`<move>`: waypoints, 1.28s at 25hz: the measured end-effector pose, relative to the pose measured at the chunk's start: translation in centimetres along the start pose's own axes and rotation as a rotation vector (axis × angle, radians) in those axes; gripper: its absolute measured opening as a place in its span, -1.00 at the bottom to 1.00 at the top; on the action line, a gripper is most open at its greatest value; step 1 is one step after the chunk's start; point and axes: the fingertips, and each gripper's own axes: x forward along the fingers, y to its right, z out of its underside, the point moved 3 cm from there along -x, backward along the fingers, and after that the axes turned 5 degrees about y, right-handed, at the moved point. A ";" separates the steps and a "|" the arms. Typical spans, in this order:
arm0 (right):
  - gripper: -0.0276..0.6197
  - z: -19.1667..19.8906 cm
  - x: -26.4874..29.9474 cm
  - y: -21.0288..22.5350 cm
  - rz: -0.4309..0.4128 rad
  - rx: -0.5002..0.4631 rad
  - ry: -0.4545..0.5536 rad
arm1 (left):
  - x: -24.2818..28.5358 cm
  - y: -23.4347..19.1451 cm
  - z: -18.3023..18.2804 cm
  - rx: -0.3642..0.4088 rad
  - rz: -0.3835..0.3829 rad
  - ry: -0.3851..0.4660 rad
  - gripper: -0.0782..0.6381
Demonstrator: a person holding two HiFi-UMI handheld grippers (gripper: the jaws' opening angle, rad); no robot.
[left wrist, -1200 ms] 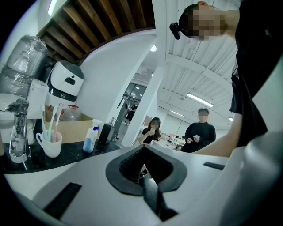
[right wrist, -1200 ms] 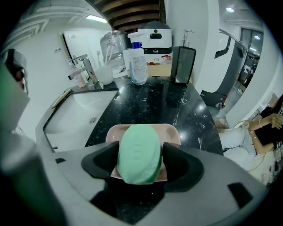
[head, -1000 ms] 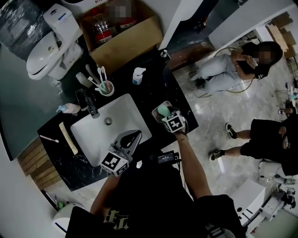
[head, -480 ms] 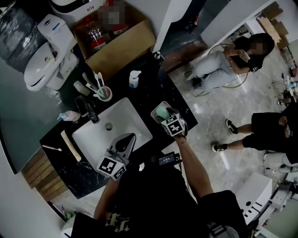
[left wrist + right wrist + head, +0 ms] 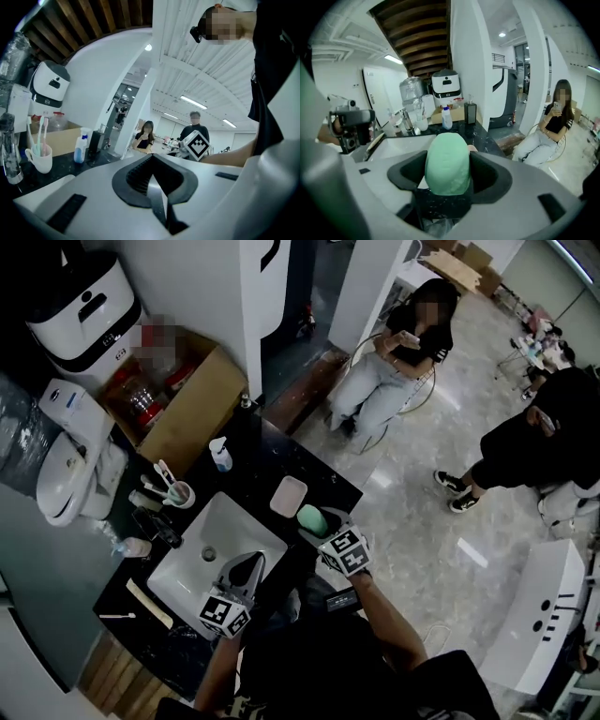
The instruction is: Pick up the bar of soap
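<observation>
The right gripper point(image 5: 449, 174) is pinching the bar of soap point(image 5: 446, 159). The pale green, rounded bar stands on end between the two dark jaw pads and fills the gap between them. In the head view this gripper point(image 5: 317, 525) holds the soap over the near right part of the black tabletop point(image 5: 253, 463). There the soap is just beside the empty white soap dish point(image 5: 289, 495) and apart from it. Whether the bar touches the tabletop cannot be told.

The left gripper point(image 5: 152, 176) has its jaws pressed together, with nothing between them. In the head view it hangs over the near rim of the white sink basin point(image 5: 225, 532), pointing toward the back of the tabletop.

Behind the basin stands a dark faucet point(image 5: 165, 527). Beside the faucet is a white cup point(image 5: 181, 494) with toothbrushes in it. A small spray bottle point(image 5: 220, 456) with a white head stands farther right along the back edge. A pale, flat stick point(image 5: 150, 592) lies on the tabletop at the basin's left.

Beyond the tabletop are an open cardboard box point(image 5: 192, 407) and a white toilet point(image 5: 64, 470). On the tiled floor to the right, a person point(image 5: 394, 367) sits on a chair, and another person in black point(image 5: 534, 432) stands farther right.
</observation>
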 end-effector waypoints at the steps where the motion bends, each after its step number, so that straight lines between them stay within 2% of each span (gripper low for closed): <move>1: -0.01 -0.2 -1.4 -0.1 0.009 0.014 0.029 | 0.3 0.6 -0.1 0.012 0.016 -0.008 -0.76; 7: -0.01 0.0 -8.5 0.7 0.027 0.047 0.153 | 2.4 4.7 0.1 0.054 0.039 -0.023 -0.76; 18: -0.01 3.6 -20.4 6.8 0.036 0.051 0.245 | 10.1 14.6 1.0 0.116 0.032 -0.003 -0.76; 25: -0.01 5.4 -25.3 9.4 0.046 0.045 0.275 | 11.8 18.9 2.1 0.088 0.007 0.031 -0.76; 32: -0.01 5.7 -28.0 9.4 0.026 0.022 0.301 | 11.5 21.0 3.0 0.096 -0.022 0.036 -0.76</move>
